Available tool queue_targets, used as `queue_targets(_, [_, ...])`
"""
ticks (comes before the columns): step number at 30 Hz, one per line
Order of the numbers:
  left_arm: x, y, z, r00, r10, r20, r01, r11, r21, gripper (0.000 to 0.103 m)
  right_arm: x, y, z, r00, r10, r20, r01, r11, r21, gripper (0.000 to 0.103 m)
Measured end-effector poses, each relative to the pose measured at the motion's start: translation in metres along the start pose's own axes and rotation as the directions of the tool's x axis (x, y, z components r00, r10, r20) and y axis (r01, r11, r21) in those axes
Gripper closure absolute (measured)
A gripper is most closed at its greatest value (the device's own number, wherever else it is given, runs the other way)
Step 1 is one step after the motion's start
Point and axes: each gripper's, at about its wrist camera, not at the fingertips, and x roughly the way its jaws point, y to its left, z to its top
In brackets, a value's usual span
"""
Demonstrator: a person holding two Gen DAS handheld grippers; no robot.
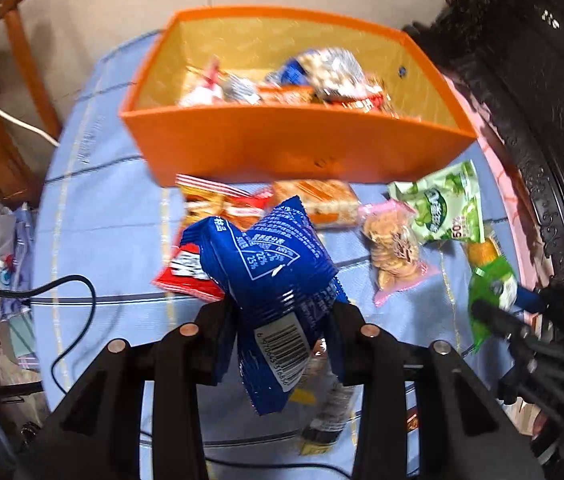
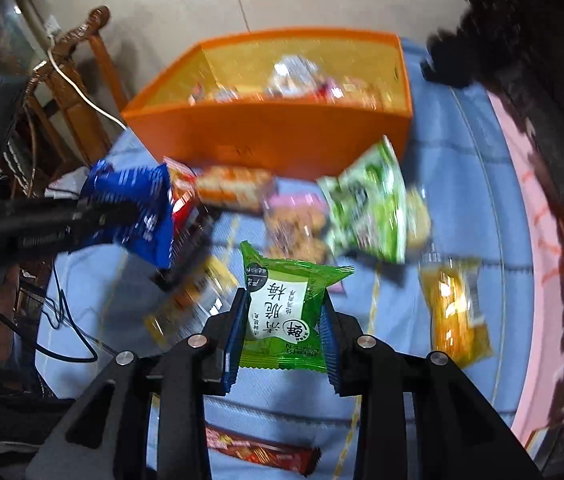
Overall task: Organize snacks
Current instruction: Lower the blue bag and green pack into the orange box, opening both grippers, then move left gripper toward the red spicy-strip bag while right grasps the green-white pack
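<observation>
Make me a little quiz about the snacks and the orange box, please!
1. True or false: the orange box already has snacks inside.
2. Which packet does the left gripper hold: A) a red packet, B) the blue packet, C) a pink packet?
3. Fill the gap: the right gripper is shut on the ___ packet.

Key: 1 true. 2 B. 3 green.
</observation>
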Motion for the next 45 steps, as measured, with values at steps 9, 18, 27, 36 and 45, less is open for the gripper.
queue_targets(9, [-0.044,0.013,0.053,0.989,0.018,0.144,-0.018,1.0,-0.005,0.066,-0.024,0.009,0.068,0.99,0.004,0.143,0.004,0.999,-0.053,0.069])
queue_targets(18, [-0.023,0.012,0.133,0.984,0.018,0.176,-0.01,0.999,-0.045,0.066,-0.01,-0.016,0.14,0.977,-0.017,0.214,0.013,1.0,0.017,0.069])
queue_targets(27, [0.029,0.017,0.154,0.994,0.04,0.101,-0.033,0.997,-0.074,0.012,0.035,-0.031,0.156,0.974,-0.084,0.211,0.064,0.993,0.098,0.036])
queue_targets(36, [0.024,0.055,0.117,0.988,0.116,0.098,-0.106,0.989,-0.103,0.009,0.034,-0.044,0.104,0.989,-0.051,0.137,0.033,0.991,0.129,0.024])
queue_targets(45, [0.025,0.078,0.061,0.994,0.109,0.015,-0.105,0.983,-0.153,0.009,0.017,-0.043,0.042,0.994,-0.083,0.067,0.072,0.985,0.159,0.017])
